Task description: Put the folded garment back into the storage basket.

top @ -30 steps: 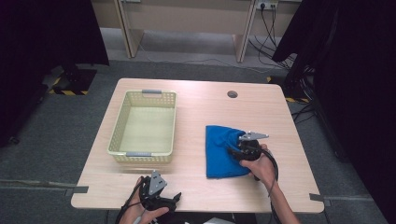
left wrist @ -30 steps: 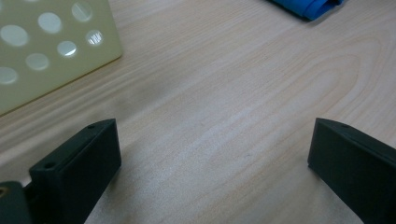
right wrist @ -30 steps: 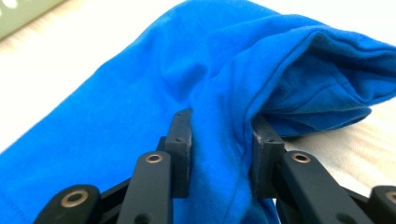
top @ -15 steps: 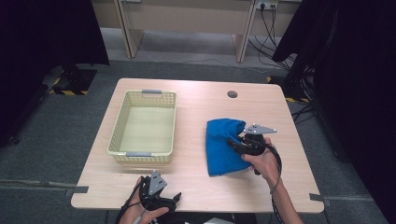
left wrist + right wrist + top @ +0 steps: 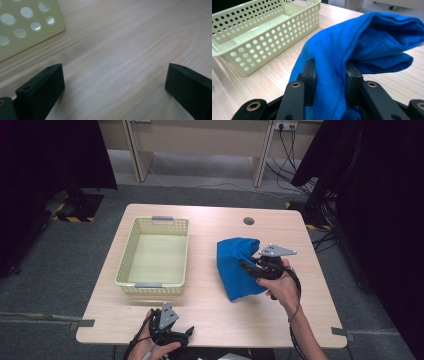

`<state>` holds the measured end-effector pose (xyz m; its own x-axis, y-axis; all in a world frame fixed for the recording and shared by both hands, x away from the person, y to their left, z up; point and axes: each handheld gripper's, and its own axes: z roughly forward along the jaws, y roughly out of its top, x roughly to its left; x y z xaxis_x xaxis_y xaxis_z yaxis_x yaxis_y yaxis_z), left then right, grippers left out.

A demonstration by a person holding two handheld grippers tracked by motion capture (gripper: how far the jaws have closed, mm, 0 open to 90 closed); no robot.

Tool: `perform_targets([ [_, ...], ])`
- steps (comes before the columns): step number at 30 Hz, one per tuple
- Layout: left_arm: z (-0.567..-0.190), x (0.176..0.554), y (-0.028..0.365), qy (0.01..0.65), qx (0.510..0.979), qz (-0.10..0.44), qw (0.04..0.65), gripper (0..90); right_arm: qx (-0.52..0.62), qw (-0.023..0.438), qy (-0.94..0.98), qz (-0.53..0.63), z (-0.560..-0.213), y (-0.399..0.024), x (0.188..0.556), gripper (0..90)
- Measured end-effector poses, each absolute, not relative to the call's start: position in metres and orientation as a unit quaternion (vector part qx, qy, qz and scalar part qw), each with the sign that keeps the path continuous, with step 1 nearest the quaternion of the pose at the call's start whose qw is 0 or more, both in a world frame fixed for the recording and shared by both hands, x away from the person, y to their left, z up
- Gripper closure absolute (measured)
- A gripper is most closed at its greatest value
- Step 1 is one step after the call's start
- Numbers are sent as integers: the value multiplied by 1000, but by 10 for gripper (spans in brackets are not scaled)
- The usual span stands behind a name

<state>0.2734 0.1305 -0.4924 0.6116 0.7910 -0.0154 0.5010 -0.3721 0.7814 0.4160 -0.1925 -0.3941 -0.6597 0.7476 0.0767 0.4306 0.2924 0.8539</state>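
1. Left tool [image 5: 167, 332] sits at the near tabletop [image 5: 210, 320] edge, jaws spread wide with bare wood between them, released. The basket [image 5: 22, 27] corner is just beside it. Risk: it is idle and near the edge, so any sudden reach could clip that corner and shove the basket.
2. Right tool [image 5: 329, 75] is clenched on a fold of the blue cloth [image 5: 362, 42]; the pads pinch a bunched ridge, not the whole piece. Risk: the fold could slide out of the pads, since most of the cloth's weight hangs outside the grip.
3. The cloth [image 5: 237, 265] is at the right half of the tabletop, one side raised at the right tool [image 5: 252, 269], the near part drooping to the surface. Risk: a trailing end could drag or catch on the basket rim if carried across too low.
4. Basket [image 5: 155, 252] stands empty at left-centre, apart from the cloth. Risk: it is light and unheld, so cloth snagging on the wall may tip or slide it; part of the cloth may drape over the rim.
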Motion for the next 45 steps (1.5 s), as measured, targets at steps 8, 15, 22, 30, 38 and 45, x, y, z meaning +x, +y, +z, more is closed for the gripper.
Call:
perform_targets([
  [8,-492,273,131,400,807,185,392,15,366,164,781,478,-381,-186,419,679],
  [15,-492,273,131,400,807,185,393,15,359,160,783,483,-369,-173,425,679],
  [22,-492,273,131,399,808,185,392,15,346,156,787,485,-356,-155,428,678],
  [30,-492,273,131,399,808,185,392,15,336,149,789,493,-342,-136,431,678],
  [38,-492,274,131,399,808,184,392,15,327,144,793,494,-328,-114,436,678],
  [45,-492,274,131,398,808,184,392,15,323,134,796,494,-318,-92,442,678],
])
